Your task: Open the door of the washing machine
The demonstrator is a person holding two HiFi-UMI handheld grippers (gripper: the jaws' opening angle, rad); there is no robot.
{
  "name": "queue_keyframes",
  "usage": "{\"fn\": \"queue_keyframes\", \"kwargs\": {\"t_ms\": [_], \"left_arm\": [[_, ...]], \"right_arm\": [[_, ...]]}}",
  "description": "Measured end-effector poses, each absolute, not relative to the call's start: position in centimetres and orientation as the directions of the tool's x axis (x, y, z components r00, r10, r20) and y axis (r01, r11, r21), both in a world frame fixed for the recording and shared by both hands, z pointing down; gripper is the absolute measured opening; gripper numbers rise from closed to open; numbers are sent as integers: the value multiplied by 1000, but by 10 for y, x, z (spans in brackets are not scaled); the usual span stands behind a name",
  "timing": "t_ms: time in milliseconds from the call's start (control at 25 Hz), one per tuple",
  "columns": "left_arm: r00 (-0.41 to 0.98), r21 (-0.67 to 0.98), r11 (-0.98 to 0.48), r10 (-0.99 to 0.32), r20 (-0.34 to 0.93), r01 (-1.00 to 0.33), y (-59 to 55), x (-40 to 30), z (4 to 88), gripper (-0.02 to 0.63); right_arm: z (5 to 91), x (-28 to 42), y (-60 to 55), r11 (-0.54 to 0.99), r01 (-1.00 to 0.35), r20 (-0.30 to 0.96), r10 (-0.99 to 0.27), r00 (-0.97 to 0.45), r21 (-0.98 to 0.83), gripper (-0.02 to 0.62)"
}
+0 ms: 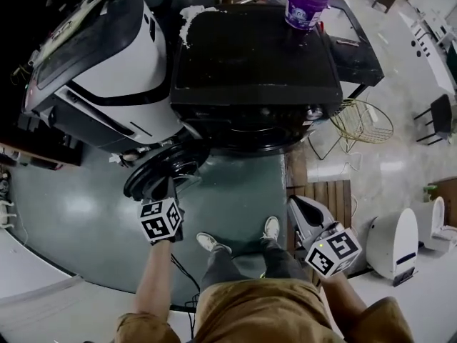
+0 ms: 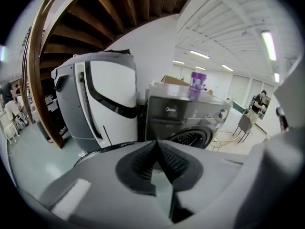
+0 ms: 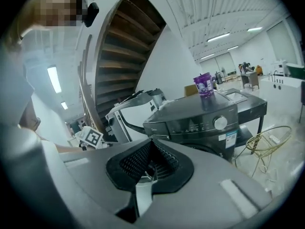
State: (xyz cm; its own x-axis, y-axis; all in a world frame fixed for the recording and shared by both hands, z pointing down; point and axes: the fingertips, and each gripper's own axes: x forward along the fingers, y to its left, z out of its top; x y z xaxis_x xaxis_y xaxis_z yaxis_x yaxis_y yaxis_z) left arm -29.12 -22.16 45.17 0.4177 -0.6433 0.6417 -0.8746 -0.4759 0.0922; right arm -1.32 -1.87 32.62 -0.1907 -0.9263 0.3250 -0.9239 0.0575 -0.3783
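Note:
The dark front-loading washing machine (image 1: 253, 70) stands at the top middle of the head view. Its round door (image 1: 168, 166) hangs swung open at the machine's lower left, and the drum opening (image 2: 193, 138) shows bare. My left gripper (image 1: 166, 184) is just in front of the door's near edge. It is shut, with nothing between its fingers (image 2: 169, 159); the door's dark rim (image 2: 95, 150) curves just beyond them. My right gripper (image 1: 295, 204) hovers in front of the machine's right side, also shut and holding nothing, its jaws (image 3: 151, 144) pointing at the control panel (image 3: 202, 125).
A purple tub (image 1: 305, 4) stands on the washer's top. A large white and grey machine (image 1: 107, 70) stands right beside it on the left. A gold wire basket (image 1: 360, 123), a wooden pallet (image 1: 325, 191) and a white appliance (image 1: 396, 245) are on the right. The person's shoes (image 1: 211, 243) stand on the green floor.

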Motion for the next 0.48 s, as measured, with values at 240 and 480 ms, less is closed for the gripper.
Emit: {"fn": "queue_keyframes", "kwargs": {"t_ms": [240, 480], "left_arm": [[539, 87, -580, -678, 501, -810, -207, -235, 379, 61], [619, 58, -647, -694, 369, -760, -198, -204, 304, 61]], "right_arm": [[296, 25, 7, -27, -942, 295, -952, -77, -334, 5], [251, 43, 11, -50, -945, 220, -975, -24, -322, 5]]}}
